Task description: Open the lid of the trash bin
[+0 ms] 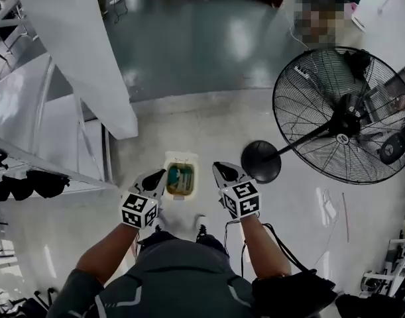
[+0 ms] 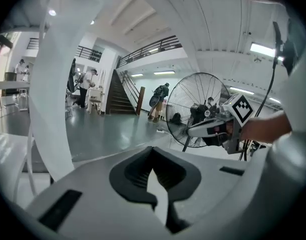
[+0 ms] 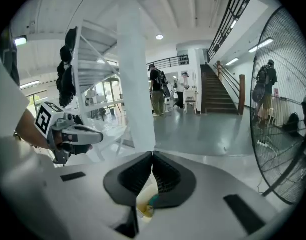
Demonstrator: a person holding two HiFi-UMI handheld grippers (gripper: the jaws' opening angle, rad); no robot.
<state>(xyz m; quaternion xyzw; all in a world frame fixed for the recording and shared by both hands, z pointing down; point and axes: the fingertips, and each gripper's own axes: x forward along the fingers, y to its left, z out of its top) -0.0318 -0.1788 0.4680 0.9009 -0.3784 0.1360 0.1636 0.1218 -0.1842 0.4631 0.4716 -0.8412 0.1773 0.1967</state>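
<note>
In the head view a small cream trash bin (image 1: 180, 178) stands on the pale floor just ahead of the person's feet. Its top shows a greenish inside, and a cream flap (image 1: 181, 157) lies at its far edge. My left gripper (image 1: 160, 174) hangs at the bin's left side and my right gripper (image 1: 218, 168) at its right side, both above it. Each gripper is shut with nothing between its jaws. In the right gripper view a bit of the bin (image 3: 146, 204) shows below the closed right gripper (image 3: 152, 154). The left gripper (image 2: 153, 149) points out over the floor.
A large black floor fan (image 1: 341, 114) stands to the right, its round base (image 1: 260, 161) close to my right gripper. A white column (image 1: 89, 52) rises at the left, with a white rack and dark clothing (image 1: 30, 181) beside it. People stand far off near a staircase (image 3: 220, 96).
</note>
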